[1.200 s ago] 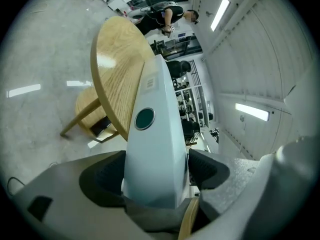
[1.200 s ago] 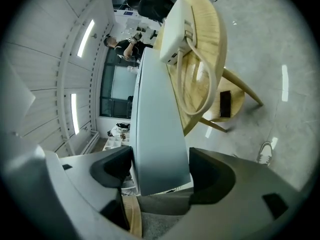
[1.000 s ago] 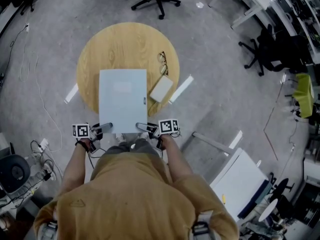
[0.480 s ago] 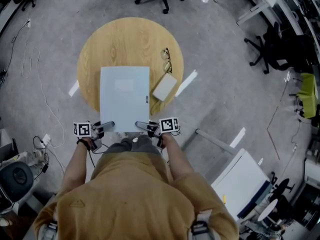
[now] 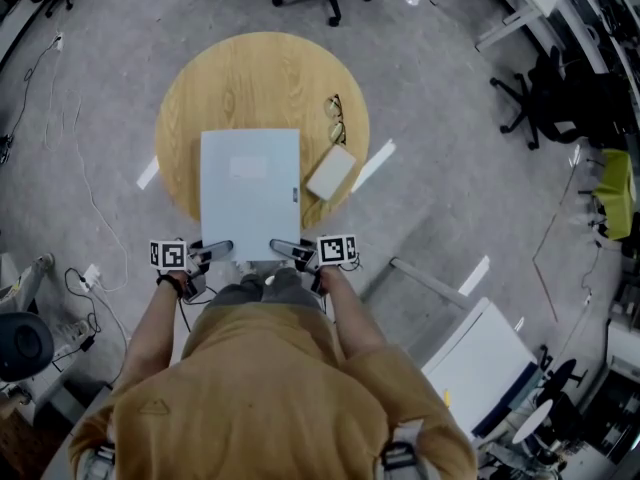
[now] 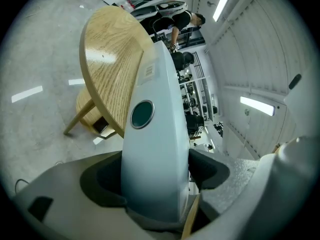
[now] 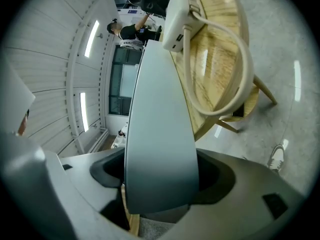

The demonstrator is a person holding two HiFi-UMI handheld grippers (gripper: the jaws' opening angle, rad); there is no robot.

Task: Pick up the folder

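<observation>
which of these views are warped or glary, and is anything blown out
head view: evenly lit and sharp, the folder pale, room edges bowed by the lens; left gripper view: black round vignette, heavy fisheye bulge on the folder, ceiling lights blown out; right gripper view: same vignette, bright glare streaks on the table.

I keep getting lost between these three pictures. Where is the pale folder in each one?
Head view: the folder is at the centre, over the near edge of the table.
Left gripper view: centre, seen edge-on, clamped between the jaws.
Right gripper view: centre, edge-on, clamped between the jaws.
Shared landmark: the round wooden table, behind the folder in every view.
</observation>
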